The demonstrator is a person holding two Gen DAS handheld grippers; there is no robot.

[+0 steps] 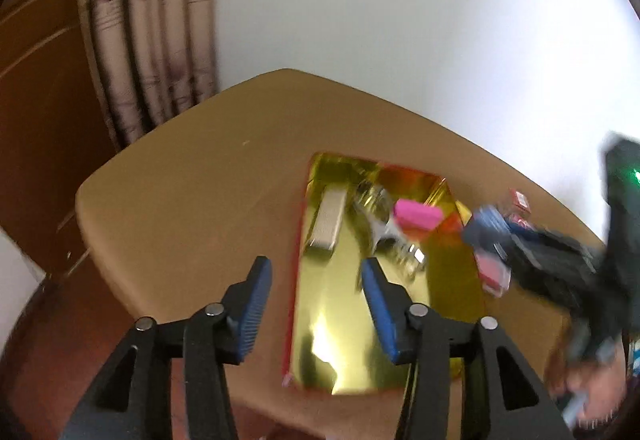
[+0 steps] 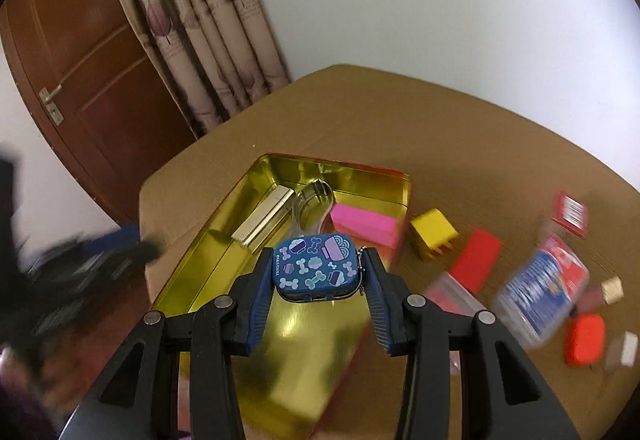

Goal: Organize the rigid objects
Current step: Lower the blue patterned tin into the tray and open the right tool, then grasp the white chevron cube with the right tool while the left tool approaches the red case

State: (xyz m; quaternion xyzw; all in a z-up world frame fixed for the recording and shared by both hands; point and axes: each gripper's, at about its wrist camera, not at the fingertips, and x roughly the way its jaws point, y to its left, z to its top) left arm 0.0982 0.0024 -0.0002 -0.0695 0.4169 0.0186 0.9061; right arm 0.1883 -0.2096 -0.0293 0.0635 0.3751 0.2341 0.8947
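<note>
Left wrist view: left gripper (image 1: 316, 276) spread open, empty, above a gold tin (image 1: 360, 320) holding a pink block (image 1: 418, 217).

Right wrist view: right gripper (image 2: 318, 272) clamps a blue bone-patterned case (image 2: 314, 266) over the tin (image 2: 208, 252); its lettering is unreadable. Only this view shows a yellow cube (image 2: 432, 236) outside.

No lettering is legible: the blue tin (image 2: 315, 266) between the right jaws carries print along its edge, too small to read.
</note>
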